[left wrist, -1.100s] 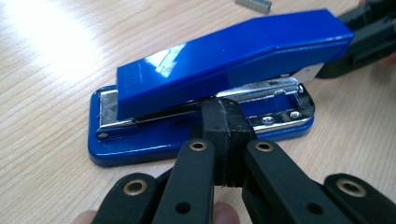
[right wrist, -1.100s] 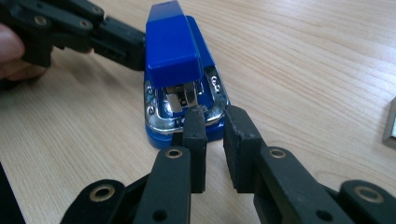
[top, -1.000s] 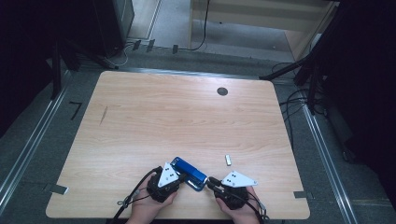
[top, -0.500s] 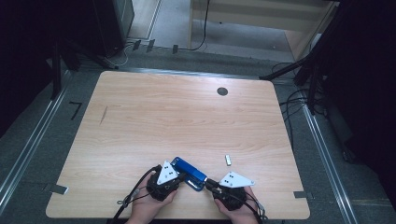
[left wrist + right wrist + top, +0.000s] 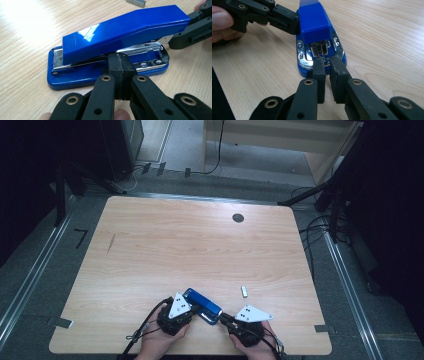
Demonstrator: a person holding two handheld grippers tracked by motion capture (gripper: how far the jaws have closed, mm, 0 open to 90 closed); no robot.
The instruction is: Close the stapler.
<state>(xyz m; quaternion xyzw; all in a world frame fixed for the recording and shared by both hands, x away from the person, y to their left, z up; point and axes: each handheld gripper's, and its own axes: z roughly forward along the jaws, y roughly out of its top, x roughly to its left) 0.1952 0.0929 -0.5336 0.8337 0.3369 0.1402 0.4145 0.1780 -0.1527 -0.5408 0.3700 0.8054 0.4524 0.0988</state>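
While the blue stapler [image 5: 202, 302] lies on the wooden bench [image 5: 190, 250] near its front edge, the left gripper [image 5: 119, 67] presses its fingers together against the stapler's side. At the stapler's end, the right gripper [image 5: 327, 65] holds its fingers slightly parted at the metal base. A small strip of staples [image 5: 244, 291] lies nearby.
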